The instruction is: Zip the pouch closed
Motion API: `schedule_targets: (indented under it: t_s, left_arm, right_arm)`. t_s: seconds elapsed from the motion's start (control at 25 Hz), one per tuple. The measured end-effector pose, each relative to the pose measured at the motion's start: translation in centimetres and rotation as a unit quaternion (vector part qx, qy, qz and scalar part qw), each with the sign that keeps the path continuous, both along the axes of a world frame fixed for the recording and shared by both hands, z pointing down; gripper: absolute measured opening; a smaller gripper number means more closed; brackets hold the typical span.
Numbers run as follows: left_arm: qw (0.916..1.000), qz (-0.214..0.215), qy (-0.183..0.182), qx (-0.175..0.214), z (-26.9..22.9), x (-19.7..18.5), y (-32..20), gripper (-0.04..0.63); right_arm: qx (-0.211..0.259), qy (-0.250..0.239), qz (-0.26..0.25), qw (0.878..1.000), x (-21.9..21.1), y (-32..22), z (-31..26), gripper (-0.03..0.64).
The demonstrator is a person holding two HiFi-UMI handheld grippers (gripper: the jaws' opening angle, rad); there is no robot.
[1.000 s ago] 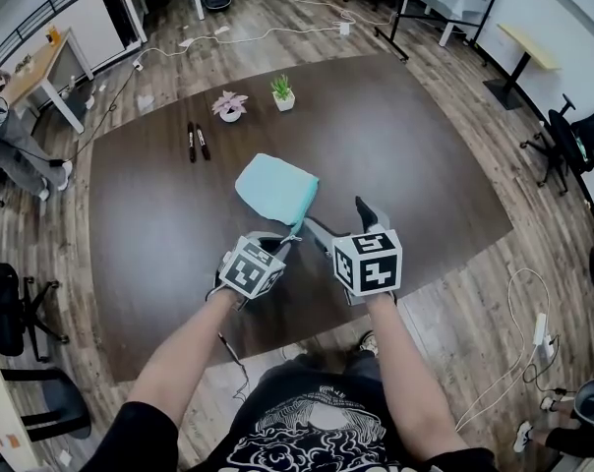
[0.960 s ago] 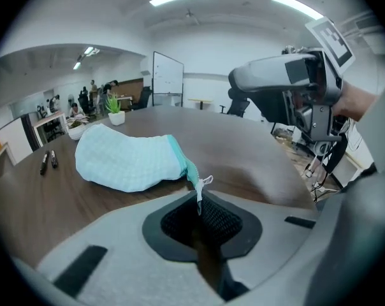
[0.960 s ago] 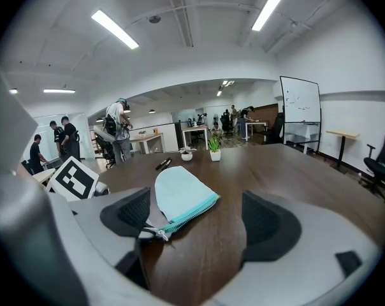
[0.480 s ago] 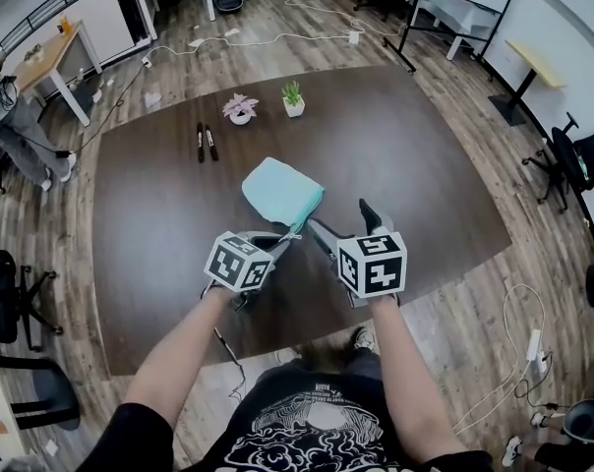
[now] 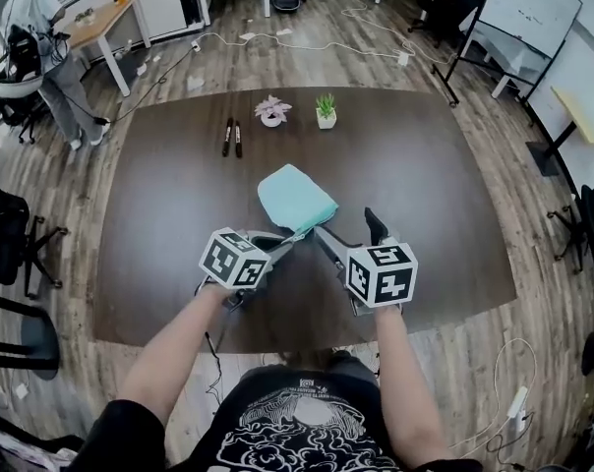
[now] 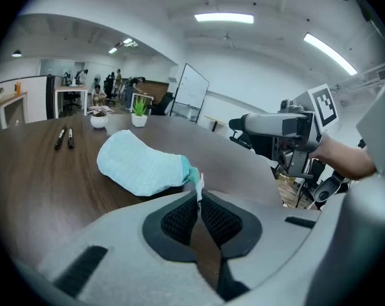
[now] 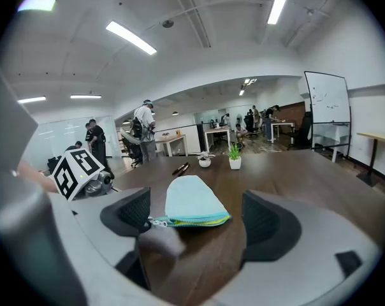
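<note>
Plainly, the left gripper (image 6: 199,199) was seen with its jaws brought together on the zipper pull (image 6: 199,182), the small pale tab being pinched between the two black pads at their tips. That pull was attached at the near corner of the pouch (image 5: 295,197), a light blue-green fabric pouch that was laid flat on the dark wooden table (image 5: 425,185), towards its middle and just ahead of both tools.

The right gripper (image 5: 348,229) was held to the right of the left one, its jaws spread wide apart with nothing pressed between them. In the right gripper view the zipped edge of the pouch, lined in teal and yellow-green, was turned towards the camera, and it was framed by the two open pads without being touched by the right-hand one; the pull was found at the left end of that edge, close by the left pad. Whether the zip was fully drawn could not be judged.

Farther back on the table, two markers (image 5: 232,138) were laid side by side, and beyond them a pink potted plant (image 5: 272,112) and a green potted plant (image 5: 326,109) were stood near each other.
</note>
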State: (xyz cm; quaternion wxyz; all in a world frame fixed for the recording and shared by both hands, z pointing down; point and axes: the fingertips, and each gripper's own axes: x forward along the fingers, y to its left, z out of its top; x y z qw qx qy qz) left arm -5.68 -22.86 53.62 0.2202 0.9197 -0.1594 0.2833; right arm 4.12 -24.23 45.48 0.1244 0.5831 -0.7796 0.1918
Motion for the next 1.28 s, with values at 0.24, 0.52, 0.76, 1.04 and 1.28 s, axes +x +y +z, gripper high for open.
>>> schedule_targets:
  t_s: [0.24, 0.52, 0.76, 1.04, 1.28]
  left_arm:
    - [0.9998, -0.017, -0.008, 0.007, -1.5, -0.1, -0.5, 0.023]
    - [0.9997, -0.019, -0.013, -0.006, -2.6, -0.8, -0.3, 0.023]
    - [0.9997, -0.015, -0.008, -0.017, -3.4, -0.5, 0.4, 0.023]
    - [0.9994, -0.008, 0.000, -0.033, -3.7, -0.4, 1.0, 0.023]
    - [0.9993, 0.000, -0.003, -0.038, -3.5, -0.3, 1.7, 0.023]
  right_arm:
    - [0.000, -0.023, -0.075, 0.997, -1.1, -1.3, 0.2, 0.448]
    - [-0.002, -0.051, -0.151, 0.987, -2.9, -1.7, 0.5, 0.448]
    - [-0.011, -0.085, -0.244, 0.966, -4.4, -0.6, 0.9, 0.448]
    - [-0.033, -0.130, -0.305, 0.943, -5.9, 0.3, 2.1, 0.442]
    - [-0.054, -0.209, -0.396, 0.892, -7.7, 2.6, 2.3, 0.426]
